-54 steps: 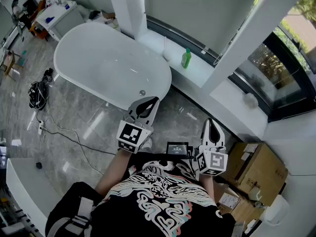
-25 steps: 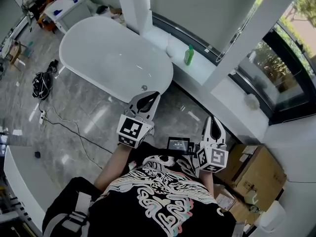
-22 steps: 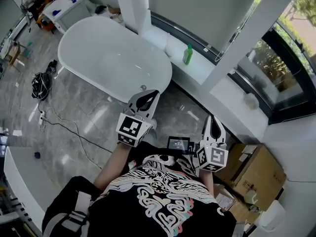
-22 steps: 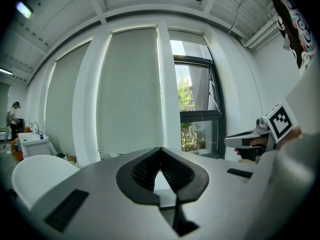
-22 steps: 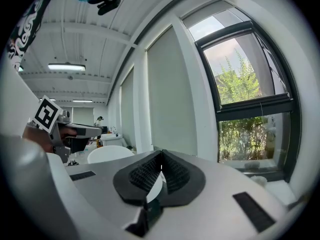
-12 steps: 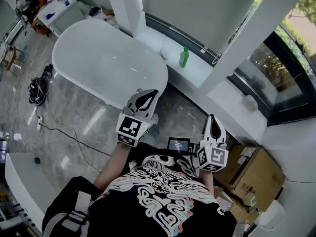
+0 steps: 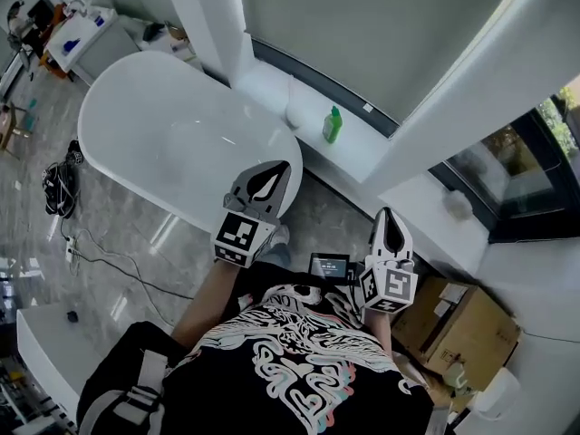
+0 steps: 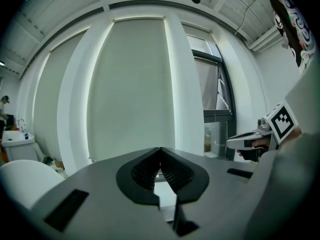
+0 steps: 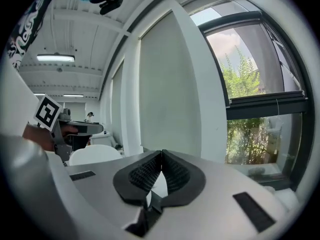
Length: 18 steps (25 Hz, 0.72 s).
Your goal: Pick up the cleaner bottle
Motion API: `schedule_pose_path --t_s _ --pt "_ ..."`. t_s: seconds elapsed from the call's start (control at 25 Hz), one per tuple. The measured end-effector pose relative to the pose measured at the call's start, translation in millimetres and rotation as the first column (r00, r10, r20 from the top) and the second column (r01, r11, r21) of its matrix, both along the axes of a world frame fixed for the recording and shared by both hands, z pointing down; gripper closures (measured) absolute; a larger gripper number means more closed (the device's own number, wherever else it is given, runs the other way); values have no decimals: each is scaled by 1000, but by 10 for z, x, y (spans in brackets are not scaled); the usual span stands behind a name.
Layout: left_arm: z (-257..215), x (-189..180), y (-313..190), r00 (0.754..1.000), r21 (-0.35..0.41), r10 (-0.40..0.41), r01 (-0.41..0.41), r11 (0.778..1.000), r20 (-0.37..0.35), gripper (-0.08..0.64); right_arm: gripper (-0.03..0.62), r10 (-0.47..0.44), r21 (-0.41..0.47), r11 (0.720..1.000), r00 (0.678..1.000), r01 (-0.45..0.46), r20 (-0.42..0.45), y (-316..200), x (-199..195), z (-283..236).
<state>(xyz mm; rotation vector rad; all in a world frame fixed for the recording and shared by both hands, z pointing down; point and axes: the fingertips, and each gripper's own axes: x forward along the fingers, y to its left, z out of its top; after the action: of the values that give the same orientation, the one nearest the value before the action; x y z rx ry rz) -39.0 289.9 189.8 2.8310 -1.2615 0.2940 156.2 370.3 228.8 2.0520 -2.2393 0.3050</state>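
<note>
Bathroom sill (image 7: 361, 145): cleaner bottle (image 7: 333, 125), label unreadable | left hand-held gripper (image 7: 275, 167), right hand-held gripper (image 7: 387, 215): closed, empty

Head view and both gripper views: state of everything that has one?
cleaner bottle, upright on the window ledge, nothing touching it
left gripper, jaws together, empty
right gripper, jaws together, empty
bathtub, empty
window blind, drawn down
small screen, lit
</note>
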Motion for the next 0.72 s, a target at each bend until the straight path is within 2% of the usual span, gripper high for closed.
schedule_pose_path --t_s 0.36,0.56,0.72 --pt "7 -172 -1311 1000 -3 -2 2 1000 2 546 565 17 -15 1000 1000 -17 7 -1215 -160 -13" --pt "-88 -249 -1796 1000 30 2 -3 1000 9 546 565 39 -24 999 999 -39 2 -1719 -187 -13" --pt "-50 -294 -2104 1000 21 6 -6 1000 2 545 565 36 -9 999 999 -36 17 -2012 -256 -35"
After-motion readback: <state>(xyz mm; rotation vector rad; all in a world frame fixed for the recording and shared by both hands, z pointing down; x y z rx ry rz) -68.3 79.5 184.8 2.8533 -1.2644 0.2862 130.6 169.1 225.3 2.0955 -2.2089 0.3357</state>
